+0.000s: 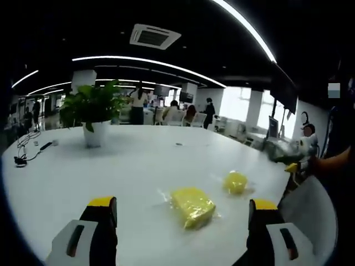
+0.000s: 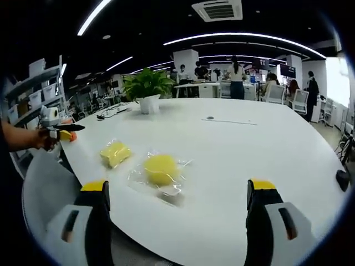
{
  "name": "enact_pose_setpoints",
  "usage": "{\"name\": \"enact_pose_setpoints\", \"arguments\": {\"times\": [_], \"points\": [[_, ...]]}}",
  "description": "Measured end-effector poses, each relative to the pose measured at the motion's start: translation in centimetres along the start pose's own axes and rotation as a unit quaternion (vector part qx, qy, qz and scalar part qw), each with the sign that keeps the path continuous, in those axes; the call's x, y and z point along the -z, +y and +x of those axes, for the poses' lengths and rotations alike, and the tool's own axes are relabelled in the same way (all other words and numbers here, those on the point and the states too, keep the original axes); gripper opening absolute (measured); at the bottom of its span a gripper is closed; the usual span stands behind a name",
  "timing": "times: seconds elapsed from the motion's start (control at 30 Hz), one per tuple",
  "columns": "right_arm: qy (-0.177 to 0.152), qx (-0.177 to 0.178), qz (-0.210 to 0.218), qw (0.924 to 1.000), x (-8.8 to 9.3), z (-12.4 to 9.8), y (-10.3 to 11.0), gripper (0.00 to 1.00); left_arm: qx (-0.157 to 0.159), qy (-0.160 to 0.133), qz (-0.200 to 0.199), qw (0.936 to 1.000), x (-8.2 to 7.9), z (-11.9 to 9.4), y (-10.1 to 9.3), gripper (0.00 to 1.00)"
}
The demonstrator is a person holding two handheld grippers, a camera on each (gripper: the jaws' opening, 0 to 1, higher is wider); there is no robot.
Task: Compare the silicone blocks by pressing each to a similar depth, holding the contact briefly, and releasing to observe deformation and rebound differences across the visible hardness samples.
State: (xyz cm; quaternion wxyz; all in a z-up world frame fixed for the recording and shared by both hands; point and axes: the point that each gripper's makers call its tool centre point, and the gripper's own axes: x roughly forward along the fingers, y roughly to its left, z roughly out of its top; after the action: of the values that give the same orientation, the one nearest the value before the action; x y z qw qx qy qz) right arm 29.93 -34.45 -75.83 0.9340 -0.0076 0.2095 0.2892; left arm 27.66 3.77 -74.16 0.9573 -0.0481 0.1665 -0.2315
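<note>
Since both the left gripper (image 1: 183, 221) and right gripper (image 2: 180, 213) hang with jaws apart, clamped on nothing, the 2 wrapped silicone blocks, rectangular block (image 1: 192, 205) and round block (image 2: 161, 168), near the table (image 2: 249, 149) edge, might skid off under an off-centre press.

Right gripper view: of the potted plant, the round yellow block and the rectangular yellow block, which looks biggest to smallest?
1. potted plant, though it stands far back on the white table.
2. round yellow block and rectangular yellow block: they look alike; the round one lies nearer the camera, so I won't rank them.
</note>
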Motion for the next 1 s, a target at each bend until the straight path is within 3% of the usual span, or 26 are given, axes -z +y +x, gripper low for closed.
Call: {"name": "enact_pose_setpoints", "arguments": {"times": [0.4, 0.5, 1.0], "points": [[-0.016, 0.015, -0.012, 0.9997, -0.6, 0.0, -0.7, 0.97, -0.010, -0.010, -0.019, 0.9997, -0.6, 0.2, 0.4, 1.00], [-0.020, 0.018, -0.019, 0.9995, -0.8, 0.1, -0.7, 0.97, -0.012, -0.002, -0.003, 0.9999, -0.2, 0.4, 0.3, 1.00], [-0.023, 0.021, -0.015, 0.9994, -0.5, 0.8, -1.5, 0.97, 0.001, 0.010, -0.010, 0.9999, 0.1, 0.9, 0.0, 1.00]]}}
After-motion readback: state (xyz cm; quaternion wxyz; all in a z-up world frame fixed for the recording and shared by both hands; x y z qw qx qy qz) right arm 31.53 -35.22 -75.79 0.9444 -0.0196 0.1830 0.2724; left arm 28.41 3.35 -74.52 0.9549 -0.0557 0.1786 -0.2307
